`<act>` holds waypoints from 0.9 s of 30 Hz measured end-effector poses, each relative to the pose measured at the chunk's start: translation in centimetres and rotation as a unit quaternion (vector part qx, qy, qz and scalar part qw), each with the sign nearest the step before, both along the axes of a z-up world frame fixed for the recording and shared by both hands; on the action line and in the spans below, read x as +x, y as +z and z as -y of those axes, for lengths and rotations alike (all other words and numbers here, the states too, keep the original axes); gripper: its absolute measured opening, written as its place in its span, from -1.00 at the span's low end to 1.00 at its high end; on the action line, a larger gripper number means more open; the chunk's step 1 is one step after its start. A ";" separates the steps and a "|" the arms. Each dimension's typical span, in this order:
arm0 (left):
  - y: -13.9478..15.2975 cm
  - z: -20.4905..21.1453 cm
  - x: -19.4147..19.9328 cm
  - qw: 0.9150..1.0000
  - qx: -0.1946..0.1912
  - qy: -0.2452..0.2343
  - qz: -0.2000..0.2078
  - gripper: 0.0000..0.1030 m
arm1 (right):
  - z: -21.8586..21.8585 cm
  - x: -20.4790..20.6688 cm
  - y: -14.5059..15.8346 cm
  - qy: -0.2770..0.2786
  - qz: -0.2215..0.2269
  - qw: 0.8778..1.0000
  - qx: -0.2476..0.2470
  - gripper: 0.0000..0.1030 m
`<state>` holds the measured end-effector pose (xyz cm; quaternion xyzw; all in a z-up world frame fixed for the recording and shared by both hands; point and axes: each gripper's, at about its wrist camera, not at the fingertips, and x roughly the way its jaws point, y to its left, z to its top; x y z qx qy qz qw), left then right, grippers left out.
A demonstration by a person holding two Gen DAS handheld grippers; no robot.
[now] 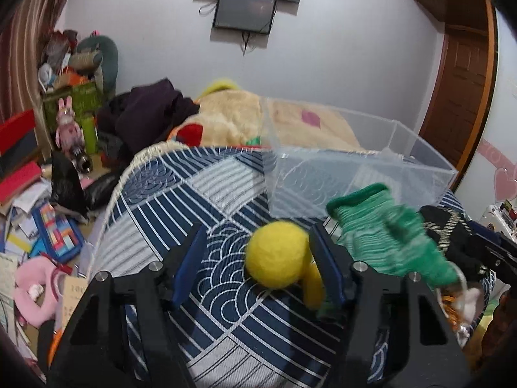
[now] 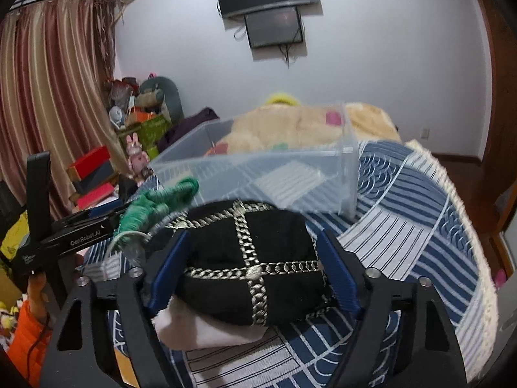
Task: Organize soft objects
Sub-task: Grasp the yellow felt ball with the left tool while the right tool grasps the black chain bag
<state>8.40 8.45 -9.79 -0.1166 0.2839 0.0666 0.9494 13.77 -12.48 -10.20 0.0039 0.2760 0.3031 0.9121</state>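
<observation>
The clear plastic bin [image 1: 355, 174] sat on the blue-and-white patterned bedspread [image 1: 200, 194], and everything else arranged itself around it. Just in front of the bin's near wall, the left gripper [image 1: 258, 268] hung over the bedspread with its blue-padded fingers [image 1: 190, 268] spread wide, gripping nothing; a yellow felt ball toy [image 1: 278, 258] lay between them, close against the right-hand finger and well clear of the other, and whether it actually touched that finger I could not tell. Beside the ball, nearer the bin's front corner, a green knitted glove [image 1: 387, 232] lay blurred, its cuff pointing toward the bin wall. Next to the glove, farther along the bin's front side, sat a black hat with silver chain trim [image 2: 248, 265], resting partly on a white cloth [image 2: 206, 326]. The right gripper [image 2: 252, 268] had its blue fingers [image 2: 168, 268] on either side of that hat, and the pads appeared to press against the fabric on both sides, so it looked clenched on the hat, which sat on the cloth rather than in the air. From the right gripper's view the green glove showed to the left of the hat, with the body of the left gripper beside it. The bin itself held none of these items; through its walls I could see a cream plush blanket [image 1: 232, 119] lying behind it on the bed. Farther behind the bin, on the wall, hung a dark screen [image 1: 245, 13].
</observation>
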 end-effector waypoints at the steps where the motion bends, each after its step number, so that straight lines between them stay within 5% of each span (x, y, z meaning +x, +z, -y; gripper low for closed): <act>1: -0.3 -0.1 0.3 1.000 -0.009 -0.007 -0.005 0.27 | 0.0 0.2 -0.3 0.000 -0.007 1.000 -0.001 0.32; 11: -0.9 0.5 1.0 0.998 -0.023 -0.049 -0.019 -0.18 | 0.7 0.5 -0.5 0.004 -0.017 1.000 0.008 -0.70; 18: -0.4 0.5 0.0 0.999 -0.024 -0.043 -0.010 -0.24 | 1.8 -0.5 1.3 -0.010 0.016 0.999 0.027 -0.75; 27: 4.3 0.0 -1.4 0.999 -0.004 -0.037 0.039 -0.24 | 3.9 -0.9 4.3 -0.046 0.056 0.996 0.043 -0.75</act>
